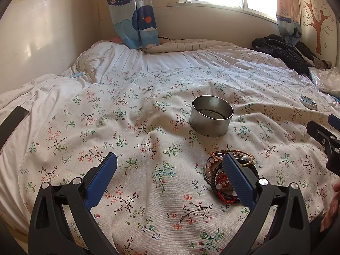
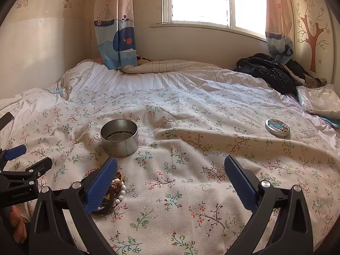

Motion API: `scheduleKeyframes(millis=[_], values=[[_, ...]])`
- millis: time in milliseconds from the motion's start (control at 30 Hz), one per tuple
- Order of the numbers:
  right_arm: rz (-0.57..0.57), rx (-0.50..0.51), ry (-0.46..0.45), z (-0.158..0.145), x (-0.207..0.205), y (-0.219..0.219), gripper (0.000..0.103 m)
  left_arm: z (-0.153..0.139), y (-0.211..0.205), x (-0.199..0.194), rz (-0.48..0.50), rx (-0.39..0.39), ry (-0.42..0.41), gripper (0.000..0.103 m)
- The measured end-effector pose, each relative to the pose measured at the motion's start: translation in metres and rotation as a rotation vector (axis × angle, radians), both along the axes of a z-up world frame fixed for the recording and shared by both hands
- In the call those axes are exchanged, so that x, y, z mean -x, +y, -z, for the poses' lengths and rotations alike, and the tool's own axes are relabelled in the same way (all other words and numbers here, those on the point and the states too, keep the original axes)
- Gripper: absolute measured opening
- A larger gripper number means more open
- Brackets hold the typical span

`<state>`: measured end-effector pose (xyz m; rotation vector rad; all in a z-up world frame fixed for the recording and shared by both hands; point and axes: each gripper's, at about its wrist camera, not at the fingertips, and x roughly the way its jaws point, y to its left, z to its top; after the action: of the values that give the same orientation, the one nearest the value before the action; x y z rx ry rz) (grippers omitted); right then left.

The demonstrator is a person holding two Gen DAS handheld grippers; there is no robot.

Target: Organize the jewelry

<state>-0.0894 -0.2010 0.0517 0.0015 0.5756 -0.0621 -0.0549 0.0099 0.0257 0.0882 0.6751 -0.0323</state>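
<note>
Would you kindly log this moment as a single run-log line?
left gripper: open, empty | right gripper: open, empty | bracelets: piled on bedspread | tin: open, upright | lid: apart

One open round metal tin (image 1: 211, 115) near the middle of the floral bedspread (image 1: 148, 127), without a lid. One round lid (image 2: 277, 127) with a printed top, lying apart toward the right edge. One heap of bracelets (image 1: 225, 176) at the near edge, tangled and partly hidden, so not countable singly: beaded, braided and red-cord pieces at least. Two grippers, left gripper (image 1: 170, 178) and right gripper (image 2: 171, 179), each with two blue-padded fingers spread wide. One dark jacket (image 2: 267, 72) at the far right corner.
</note>
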Motion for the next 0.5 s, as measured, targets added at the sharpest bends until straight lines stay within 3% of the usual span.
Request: scheduleKeyframes(millis=[200, 333, 367, 500], values=[[0.01, -0.008, -0.028, -0.004, 0.004, -0.001, 0.097, 0.0, 0.0, 0.0, 0.009, 0.007, 0.002, 0.096], [0.017, 0.005, -0.257, -0.03, 0.037, -0.001, 0.097, -0.002, 0.003, 0.002, 0.108, 0.079, 0.006, 0.096], [-0.003, -0.01, -0.255, -0.032, 0.033, -0.003, 0.097, -0.002, 0.005, 0.0, 0.131, 0.105, 0.017, 0.096], [0.001, -0.086, -0.063, -0.007, -0.005, -0.014, 0.097, 0.009, 0.003, -0.018, 0.183, 0.159, 0.105, 0.095]])
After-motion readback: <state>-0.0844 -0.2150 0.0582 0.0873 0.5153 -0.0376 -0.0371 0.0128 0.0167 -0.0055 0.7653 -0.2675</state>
